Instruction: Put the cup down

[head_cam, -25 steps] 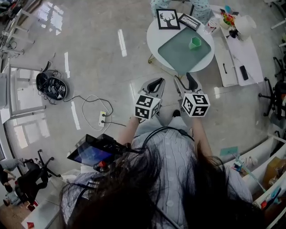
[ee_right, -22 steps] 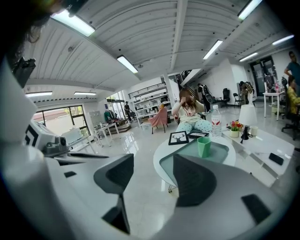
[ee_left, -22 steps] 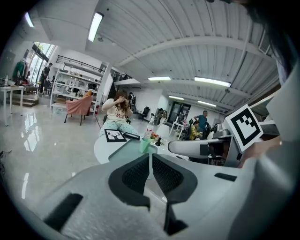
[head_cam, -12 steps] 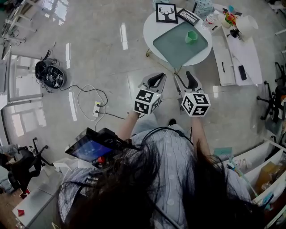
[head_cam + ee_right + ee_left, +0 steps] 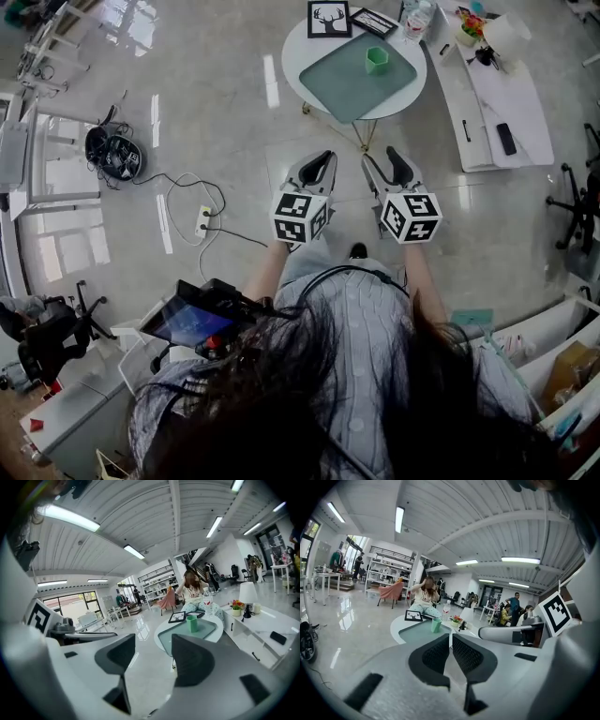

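A green cup (image 5: 377,59) stands upright on the green mat (image 5: 343,82) of a round white table (image 5: 298,49) at the top of the head view. It also shows as the small cup (image 5: 436,625) in the left gripper view and the cup (image 5: 192,623) in the right gripper view. Both grippers hang over bare floor, well short of the table. My left gripper (image 5: 325,157) (image 5: 451,637) has its pads almost together, with nothing in them. My right gripper (image 5: 381,157) (image 5: 153,641) stands wide and its jaws are closing, with nothing between them.
A deer picture (image 5: 328,18) and a second frame (image 5: 373,21) stand at the table's far edge. A long white desk (image 5: 487,94) lies to its right. Cables and a power strip (image 5: 203,221) lie on the floor at left. A person (image 5: 192,590) sits behind the table.
The table and cup have slid toward the top of the head view and look smaller, so the grippers are farther from them. Both grippers stay empty in front of the body.
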